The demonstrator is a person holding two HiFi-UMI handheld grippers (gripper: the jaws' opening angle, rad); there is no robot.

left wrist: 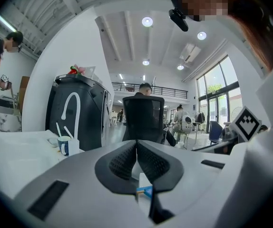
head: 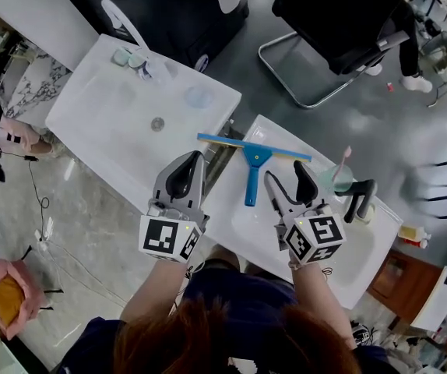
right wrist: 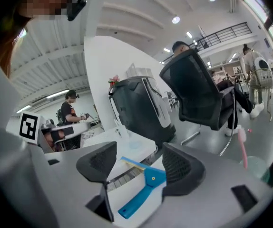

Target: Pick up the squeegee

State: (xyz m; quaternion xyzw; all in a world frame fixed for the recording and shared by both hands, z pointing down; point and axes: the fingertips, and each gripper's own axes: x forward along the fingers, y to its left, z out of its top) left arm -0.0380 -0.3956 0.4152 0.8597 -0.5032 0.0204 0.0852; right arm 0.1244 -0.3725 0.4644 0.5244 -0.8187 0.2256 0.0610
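A blue squeegee [head: 252, 162] with a yellow-edged blade lies on the white washbasin [head: 332, 248] at the right, handle toward me. My right gripper [head: 287, 185] hovers just right of the handle, open, nothing between its pads. In the right gripper view the squeegee [right wrist: 143, 186] lies ahead, seen through the gap between the fingers [right wrist: 98, 161]. My left gripper [head: 191, 170] is shut with nothing in it, over the gap between the two basins. In the left gripper view its fingertips [left wrist: 136, 161] meet, and a bit of the squeegee [left wrist: 144, 191] shows below them.
A second white basin [head: 114, 119] stands at the left with cups and a curved tap [head: 122, 19] at its far end. A green cup with a pink toothbrush [head: 340, 174] and a black tap [head: 361, 199] sit at the right basin's far side. A black office chair [head: 340, 22] stands beyond.
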